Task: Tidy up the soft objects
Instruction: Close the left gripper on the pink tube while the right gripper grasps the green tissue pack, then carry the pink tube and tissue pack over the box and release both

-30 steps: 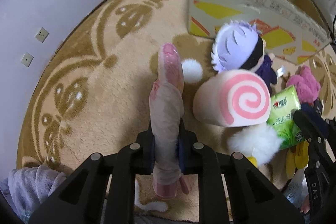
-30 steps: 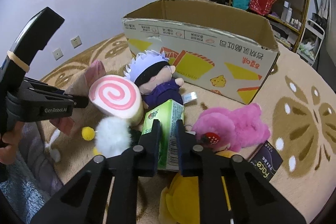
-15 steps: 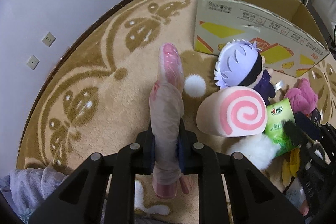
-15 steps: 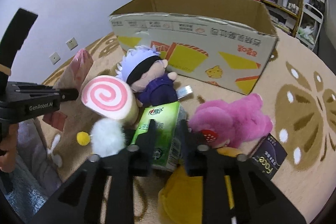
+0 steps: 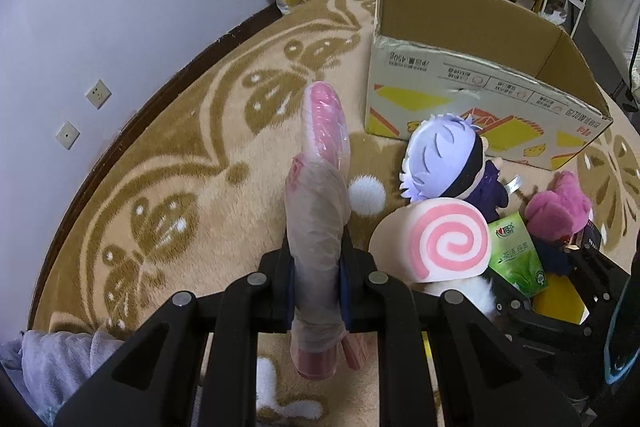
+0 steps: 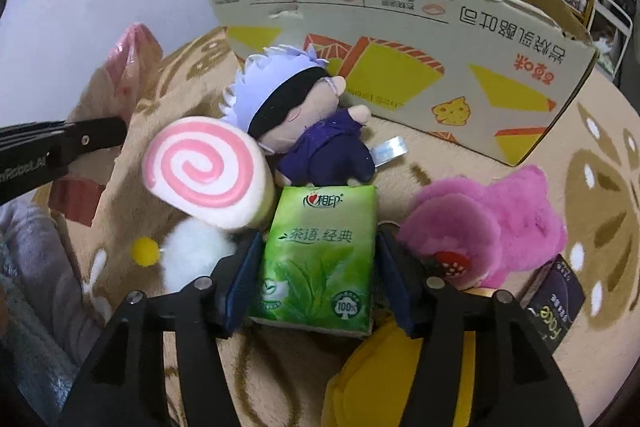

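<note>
Standing open-topped at upper right of the left wrist view, large printed cardboard box (image 5: 472, 95) looks the likely home for the soft things heaped before it on patterned tan rug (image 5: 168, 167). Pink-and-white spiral roll cushion (image 6: 204, 171) leans on purple-haired plush doll (image 6: 296, 107); fuzzy magenta plush (image 6: 492, 223) lies lower right. Left gripper (image 5: 318, 287) clamped on plastic-wrapped pink soft toy (image 5: 320, 195), held upright clear of pile. Right gripper (image 6: 320, 267) jaws just been opening, pads straddling green tissue pack (image 6: 320, 255), apparently not pressing
</note>
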Action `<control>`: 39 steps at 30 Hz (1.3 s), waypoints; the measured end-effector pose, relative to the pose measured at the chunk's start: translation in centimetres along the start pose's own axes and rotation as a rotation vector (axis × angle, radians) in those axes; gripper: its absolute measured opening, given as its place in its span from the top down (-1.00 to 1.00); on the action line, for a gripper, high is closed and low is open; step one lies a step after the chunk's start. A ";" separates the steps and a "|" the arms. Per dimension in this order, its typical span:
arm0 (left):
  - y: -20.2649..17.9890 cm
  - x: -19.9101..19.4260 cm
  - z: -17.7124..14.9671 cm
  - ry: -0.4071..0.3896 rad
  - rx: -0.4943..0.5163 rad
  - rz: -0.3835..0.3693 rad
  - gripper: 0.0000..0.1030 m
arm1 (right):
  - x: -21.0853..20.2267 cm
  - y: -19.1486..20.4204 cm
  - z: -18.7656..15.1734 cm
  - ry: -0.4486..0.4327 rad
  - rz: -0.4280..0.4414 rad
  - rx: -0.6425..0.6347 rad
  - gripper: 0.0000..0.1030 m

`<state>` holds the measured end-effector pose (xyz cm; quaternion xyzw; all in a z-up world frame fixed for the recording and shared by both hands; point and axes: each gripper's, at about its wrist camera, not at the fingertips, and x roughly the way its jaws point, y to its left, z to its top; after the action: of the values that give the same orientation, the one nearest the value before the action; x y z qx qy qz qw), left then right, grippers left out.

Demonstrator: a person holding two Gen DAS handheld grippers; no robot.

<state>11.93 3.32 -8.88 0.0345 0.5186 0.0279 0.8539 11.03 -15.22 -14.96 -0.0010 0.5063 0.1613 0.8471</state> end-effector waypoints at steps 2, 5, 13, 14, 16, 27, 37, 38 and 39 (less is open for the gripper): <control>0.0 -0.1 0.0 -0.007 0.000 0.002 0.69 | 0.1 0.0 0.1 0.001 -0.010 -0.010 -0.13; 0.0 -0.2 0.1 -0.018 -0.002 0.003 0.69 | -0.3 0.5 0.0 -0.017 -0.042 -0.041 -0.11; 0.0 -1.4 0.3 -0.062 0.000 -0.005 0.69 | -3.4 -0.9 0.3 -0.108 -0.027 0.037 -0.11; 0.0 -1.7 0.4 -0.073 0.001 -0.007 0.69 | -3.6 -1.3 0.4 -0.116 -0.026 0.047 -0.11; -0.2 -2.4 0.6 -0.102 0.009 -0.005 0.69 | -4.3 -1.7 0.5 -0.140 -0.029 0.064 -0.11; -0.4 -4.1 2.8 -0.204 0.027 0.055 0.69 | -10.2 -2.9 2.2 -0.304 -0.036 0.069 -0.11; -2.5 -6.2 7.1 -0.360 0.063 0.011 0.69 | -14.2 -3.7 5.6 -0.396 -0.083 0.049 -0.12; -3.0 -6.4 7.6 -0.370 0.069 0.010 0.69 | -14.4 -3.8 5.7 -0.401 -0.082 0.050 -0.12; -3.4 -6.5 8.2 -0.381 0.079 0.009 0.69 | -14.6 -4.1 6.1 -0.408 -0.085 0.052 -0.12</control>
<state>16.24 -0.82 0.38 0.0747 0.3479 0.0043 0.9346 11.03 -22.11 -0.08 0.0322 0.3275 0.1092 0.9380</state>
